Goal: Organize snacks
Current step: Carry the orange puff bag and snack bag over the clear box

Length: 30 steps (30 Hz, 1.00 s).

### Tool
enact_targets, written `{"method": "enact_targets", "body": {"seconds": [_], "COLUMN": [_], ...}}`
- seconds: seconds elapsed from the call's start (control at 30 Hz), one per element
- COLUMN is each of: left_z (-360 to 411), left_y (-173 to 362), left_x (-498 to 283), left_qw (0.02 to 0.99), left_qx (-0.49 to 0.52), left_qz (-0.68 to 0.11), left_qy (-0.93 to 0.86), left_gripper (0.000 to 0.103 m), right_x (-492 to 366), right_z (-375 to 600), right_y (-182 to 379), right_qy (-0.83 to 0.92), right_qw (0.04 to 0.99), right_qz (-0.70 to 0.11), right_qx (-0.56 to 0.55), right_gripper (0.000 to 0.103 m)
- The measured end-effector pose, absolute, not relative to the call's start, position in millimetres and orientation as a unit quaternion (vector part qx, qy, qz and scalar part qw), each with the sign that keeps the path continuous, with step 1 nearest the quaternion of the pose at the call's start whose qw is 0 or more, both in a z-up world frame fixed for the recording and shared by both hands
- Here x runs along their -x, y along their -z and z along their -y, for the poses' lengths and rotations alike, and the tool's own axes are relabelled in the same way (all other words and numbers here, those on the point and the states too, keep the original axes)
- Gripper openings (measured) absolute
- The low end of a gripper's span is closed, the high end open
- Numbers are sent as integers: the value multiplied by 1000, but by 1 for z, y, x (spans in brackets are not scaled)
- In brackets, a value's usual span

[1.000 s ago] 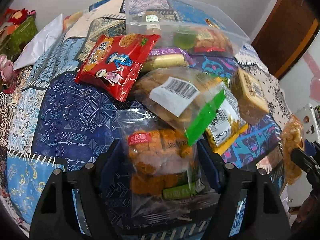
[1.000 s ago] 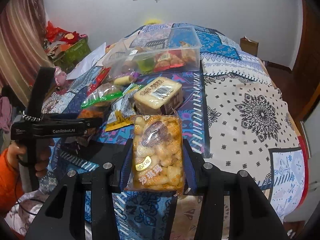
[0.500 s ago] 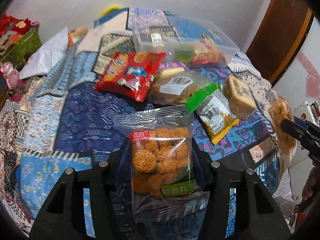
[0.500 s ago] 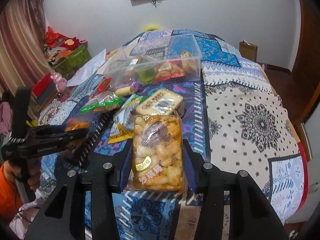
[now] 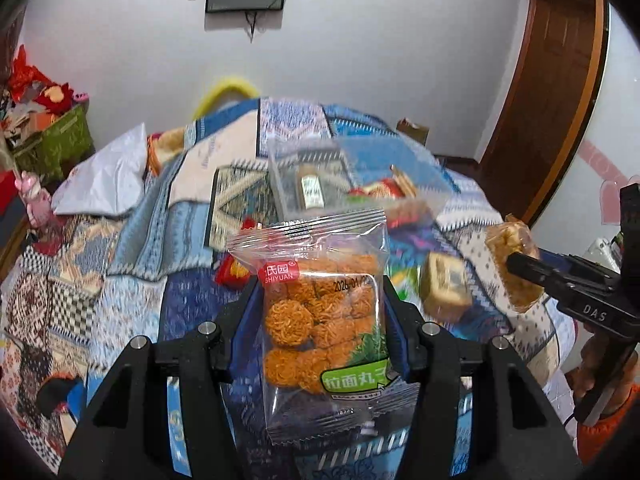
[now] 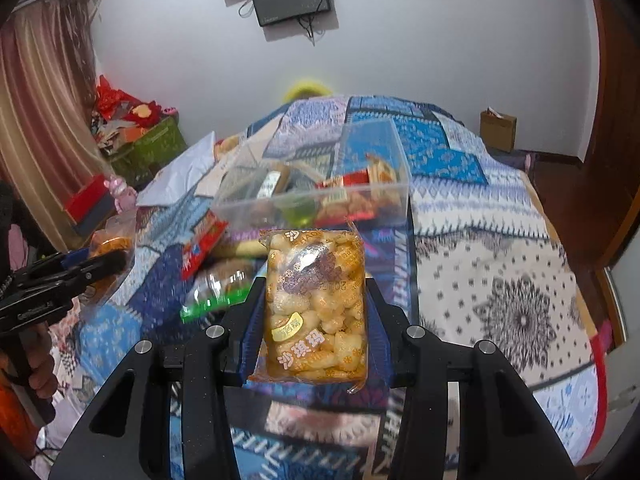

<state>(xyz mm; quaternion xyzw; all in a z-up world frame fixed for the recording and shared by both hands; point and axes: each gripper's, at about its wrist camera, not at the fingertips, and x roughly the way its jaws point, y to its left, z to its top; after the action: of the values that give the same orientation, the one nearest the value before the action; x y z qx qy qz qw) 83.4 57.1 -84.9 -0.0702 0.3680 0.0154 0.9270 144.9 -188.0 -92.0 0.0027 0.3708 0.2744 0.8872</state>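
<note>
Firstly, from the left wrist view, we see the left gripper (image 5: 316,324) with both fingers clamped on one clear packet of orange noodle balls (image 5: 322,312), which stands upright between them, raised above the patchwork bedspread (image 5: 132,248). Ahead of the packet we count one clear plastic container (image 5: 320,176) resting on the bedspread, holding several snacks too blurred to count. Ahead and to the right lies one boxy wrapped cake (image 5: 444,284). Further right, the right gripper (image 5: 520,268) enters the frame, its tip pressed against one pale yellow packet (image 5: 514,256).

From the right wrist view, we see the right gripper (image 6: 316,320) with two fingers closed on the sides of one packet of puffed yellow pieces (image 6: 316,312), held upright off the bedspread (image 6: 500,264). Directly ahead stands the same single container (image 6: 320,192). Ahead and left we count three loose snacks on the cloth: one red packet (image 6: 202,246), one green-sealed bag (image 6: 218,288) and one purple-ended wrapper (image 6: 244,240). At far left the left gripper (image 6: 100,264) appears, carrying its orange packet (image 6: 112,248).
</note>
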Motion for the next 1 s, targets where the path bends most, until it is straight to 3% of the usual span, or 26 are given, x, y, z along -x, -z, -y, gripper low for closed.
{"method": "enact_targets", "body": {"seconds": [0.57,1.0], "left_z": [-55,-67], "left_y": [58,78], "left_x": [-165,-237], "left_qw": [944,941], "left_qx": [60,59], "left_qz": [-324,-333], "left_qy": [-12,-17], "left_gripper": [55,55], "right_x": [-206,-265], "right_z": [158,133], "right_y": [55,71], "right_qy": [-286,-286], "right_qw": [906,903], "right_qz": [-313,-322], "right_qx": [-2,2], "right_gripper": [42,42]}}
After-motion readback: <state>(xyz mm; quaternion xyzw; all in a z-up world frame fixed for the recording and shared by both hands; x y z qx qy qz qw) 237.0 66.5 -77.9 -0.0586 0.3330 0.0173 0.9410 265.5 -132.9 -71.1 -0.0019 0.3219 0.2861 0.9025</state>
